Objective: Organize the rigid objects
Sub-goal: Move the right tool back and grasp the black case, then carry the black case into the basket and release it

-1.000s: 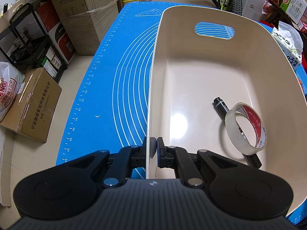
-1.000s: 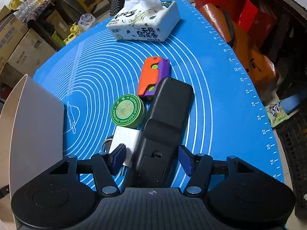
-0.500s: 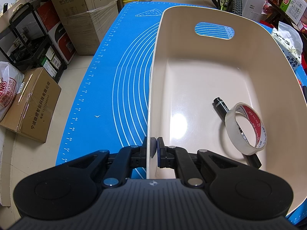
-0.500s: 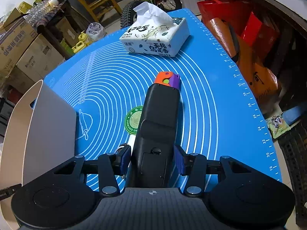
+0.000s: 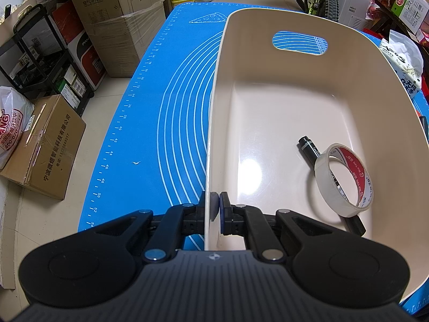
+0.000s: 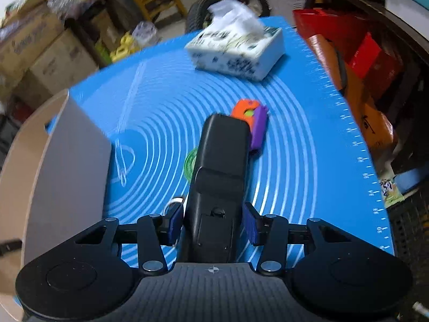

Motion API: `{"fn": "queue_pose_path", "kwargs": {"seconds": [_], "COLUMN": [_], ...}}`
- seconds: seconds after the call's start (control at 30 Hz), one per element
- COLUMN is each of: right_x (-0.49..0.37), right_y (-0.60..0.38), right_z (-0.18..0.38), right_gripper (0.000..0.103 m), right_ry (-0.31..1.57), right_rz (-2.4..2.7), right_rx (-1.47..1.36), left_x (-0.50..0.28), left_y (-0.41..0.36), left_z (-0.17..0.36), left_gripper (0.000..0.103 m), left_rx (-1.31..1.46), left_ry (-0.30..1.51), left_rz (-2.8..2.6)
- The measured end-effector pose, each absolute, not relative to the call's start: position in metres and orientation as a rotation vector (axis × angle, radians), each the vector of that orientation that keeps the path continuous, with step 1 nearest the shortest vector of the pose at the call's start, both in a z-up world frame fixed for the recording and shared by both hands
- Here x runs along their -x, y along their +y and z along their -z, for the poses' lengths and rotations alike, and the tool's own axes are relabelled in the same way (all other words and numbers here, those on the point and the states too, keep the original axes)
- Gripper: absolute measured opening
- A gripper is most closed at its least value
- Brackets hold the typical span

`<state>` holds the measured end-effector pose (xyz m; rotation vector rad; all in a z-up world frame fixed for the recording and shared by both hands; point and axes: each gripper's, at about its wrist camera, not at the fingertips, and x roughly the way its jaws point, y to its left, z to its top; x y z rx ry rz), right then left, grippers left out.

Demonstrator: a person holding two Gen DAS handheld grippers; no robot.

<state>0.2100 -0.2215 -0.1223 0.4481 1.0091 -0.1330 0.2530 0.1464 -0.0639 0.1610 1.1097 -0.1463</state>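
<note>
My left gripper (image 5: 214, 209) is shut on the near left wall of a beige plastic bin (image 5: 217, 102) that stands on the blue mat. A roll of white tape (image 5: 344, 179) and a black marker (image 5: 308, 147) lie inside the bin. My right gripper (image 6: 213, 224) is shut on a black remote control (image 6: 219, 171) and holds it above the mat. Below it on the mat lie an orange and purple toy (image 6: 253, 123), a green round tin (image 6: 191, 162), mostly hidden by the remote, and a white item with a ring (image 6: 174, 202). The bin (image 6: 61, 161) shows at the left of the right wrist view.
A tissue pack (image 6: 236, 53) lies at the far end of the blue mat (image 6: 295, 161); it also shows in the left wrist view (image 5: 402, 67). Cardboard boxes (image 5: 45, 145) and a black shelf (image 5: 34, 61) stand on the floor to the left. Red bags (image 6: 356, 53) are on the right.
My right gripper closed on the black remote and lifted it off the mat, moving up and forward. The left gripper and the bin have not moved.
</note>
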Motion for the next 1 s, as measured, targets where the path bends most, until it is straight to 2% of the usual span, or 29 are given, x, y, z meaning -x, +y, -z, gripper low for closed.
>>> {"fn": "queue_pose_path", "kwargs": {"seconds": [0.3,0.7,1.0], "right_x": [-0.22,-0.224,-0.215], "right_y": [-0.211,-0.23,-0.213], "right_z": [0.125,0.133,0.107], "right_gripper": [0.053,0.053,0.053], "right_ry": [1.016,0.996,0.922], "right_rz": [0.137,0.107,0.108], "right_rx": [-0.323,-0.455,-0.334], "left_x": [-0.253,-0.254,-0.254], "left_y": [0.147,0.147,0.148], "left_z": [0.064,0.063,0.063], "left_gripper": [0.01,0.01,0.01], "left_rx": [-0.163,-0.166,-0.163], "left_ry": [1.109,1.11,1.11], "left_rz": [0.146,0.145,0.147]}}
